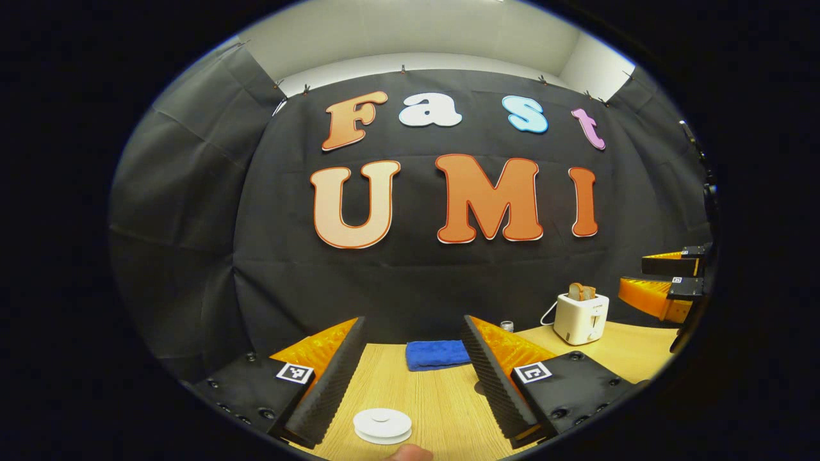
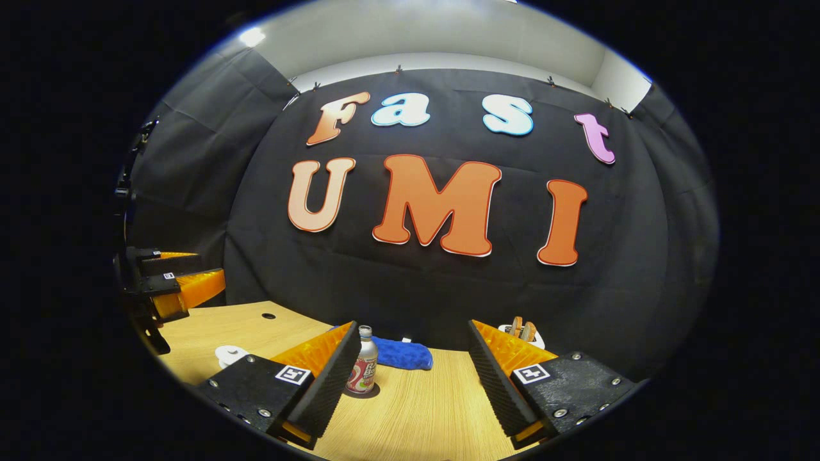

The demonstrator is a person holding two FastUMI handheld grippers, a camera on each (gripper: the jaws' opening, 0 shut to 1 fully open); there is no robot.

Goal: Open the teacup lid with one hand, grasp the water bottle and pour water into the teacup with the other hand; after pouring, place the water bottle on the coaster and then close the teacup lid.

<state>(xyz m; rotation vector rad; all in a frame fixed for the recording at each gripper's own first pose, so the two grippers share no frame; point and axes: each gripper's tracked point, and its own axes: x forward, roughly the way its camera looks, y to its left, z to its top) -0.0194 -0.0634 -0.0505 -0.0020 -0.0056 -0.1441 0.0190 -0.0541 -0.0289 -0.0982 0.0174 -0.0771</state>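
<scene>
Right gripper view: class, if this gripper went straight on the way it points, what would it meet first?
Probably the folded blue cloth at the far edge of the wooden table, ahead of the open right gripper. The small metal water bottle stands just left of that line; depth is unclear.

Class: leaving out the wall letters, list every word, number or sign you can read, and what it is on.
Water bottle: label print too blurred to read.
Left gripper and right gripper: square coded markers, no words.
Toaster: nothing readable.
</scene>
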